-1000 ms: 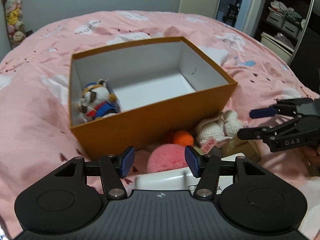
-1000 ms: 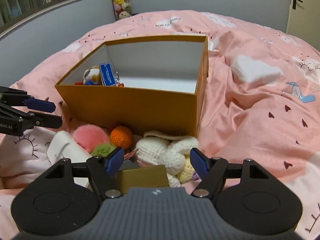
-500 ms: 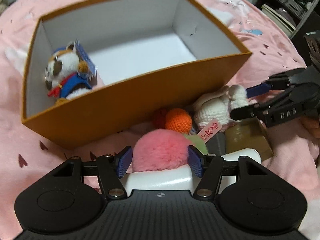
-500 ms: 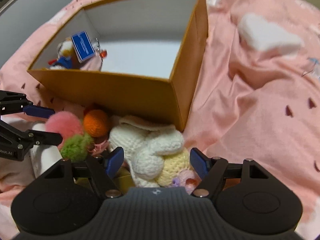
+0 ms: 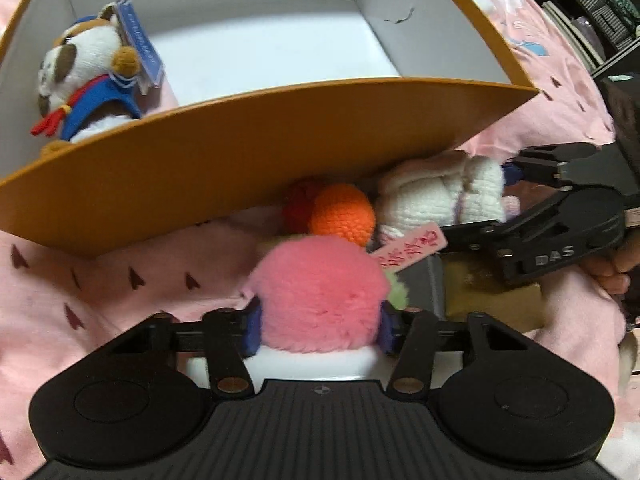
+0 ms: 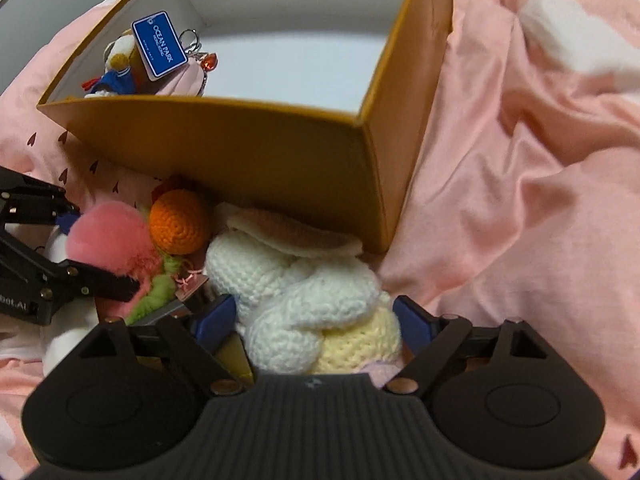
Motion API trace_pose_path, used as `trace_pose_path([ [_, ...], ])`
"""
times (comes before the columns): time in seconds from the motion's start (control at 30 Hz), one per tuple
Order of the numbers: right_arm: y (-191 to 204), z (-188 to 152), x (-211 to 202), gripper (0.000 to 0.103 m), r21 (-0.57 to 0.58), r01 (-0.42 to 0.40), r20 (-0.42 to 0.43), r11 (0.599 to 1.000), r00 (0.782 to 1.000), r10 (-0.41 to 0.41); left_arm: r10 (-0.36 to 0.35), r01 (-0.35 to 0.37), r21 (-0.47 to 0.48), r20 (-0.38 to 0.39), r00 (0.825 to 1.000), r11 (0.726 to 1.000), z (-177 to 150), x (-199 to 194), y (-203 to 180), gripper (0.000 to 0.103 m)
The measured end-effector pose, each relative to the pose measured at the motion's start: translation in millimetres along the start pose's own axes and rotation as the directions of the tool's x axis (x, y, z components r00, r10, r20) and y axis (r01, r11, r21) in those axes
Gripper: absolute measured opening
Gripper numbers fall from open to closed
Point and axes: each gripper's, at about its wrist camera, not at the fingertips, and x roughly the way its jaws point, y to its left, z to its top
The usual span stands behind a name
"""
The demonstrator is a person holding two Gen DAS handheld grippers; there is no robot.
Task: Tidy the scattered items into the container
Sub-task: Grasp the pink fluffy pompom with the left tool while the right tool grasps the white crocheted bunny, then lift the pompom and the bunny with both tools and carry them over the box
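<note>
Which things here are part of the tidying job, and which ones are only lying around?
Part of the job:
orange box
pink pompom, between the left gripper fingers
white crochet bunny, between the right gripper fingers
orange crochet ball
dog plush, already in the box

Only lying around:
pink bedsheet

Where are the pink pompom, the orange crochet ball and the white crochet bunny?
pink pompom [image 5: 320, 294], left wrist view, middle of its fluff
orange crochet ball [image 6: 180, 222], right wrist view, front face
white crochet bunny [image 6: 304, 296], right wrist view, knitted body
</note>
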Motion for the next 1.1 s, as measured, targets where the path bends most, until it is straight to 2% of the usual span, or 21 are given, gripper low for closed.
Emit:
trace_pose_path([
  [0.1, 3, -4, -2, 0.079, -0.011, 0.008, 0.020, 1.000, 1.000, -0.008, 0.003, -0.003, 0.007, 0.021, 1.000, 1.000, -3, -3, -3, 0.048],
  [0.2, 6, -9, -11, 0.067, -0.011, 0.018, 0.051, 1.000, 0.999, -0.018, 0.010, -0.010, 0.005, 0.048, 0.999, 1.000, -7, -6, -4, 0.047],
  [0.4, 15, -20, -35, 0.063, -0.039, 0.056, 0.126, 0.998, 0.991, -0.051, 0.022, -0.021, -0.010, 0.141, 0.990, 1.000, -19, -27, -4, 0.046],
  [0.6, 23, -24, -71, 0.063, -0.049, 0.042, 0.215, 0.998, 0.976, -0.031, -0.002, 0.010, -0.028, 0.265, 0.964, 1.000, -28, -60, 2, 0.046],
  [0.77, 30, -24, -95, 0.063, -0.048, 0.039, 0.276, 0.998, 0.961, -0.024, -0.005, 0.013, -0.023, 0.338, 0.941, 1.000, -32, -84, 0, 0.046],
  [0.93, 32, -20, -121, 0.063, -0.022, -0.033, 0.326, 0.999, 0.945, 0.038, 0.010, -0.005, -0.013, 0.400, 0.916, 1.000, -35, -105, -3, 0.046],
  [1.1, 41, -10, -140, 0.063, -0.025, -0.084, 0.393, 0.996, 0.915, 0.087, 0.019, -0.017, -0.008, 0.452, 0.892, 1.000, -34, -128, -1, 0.046],
])
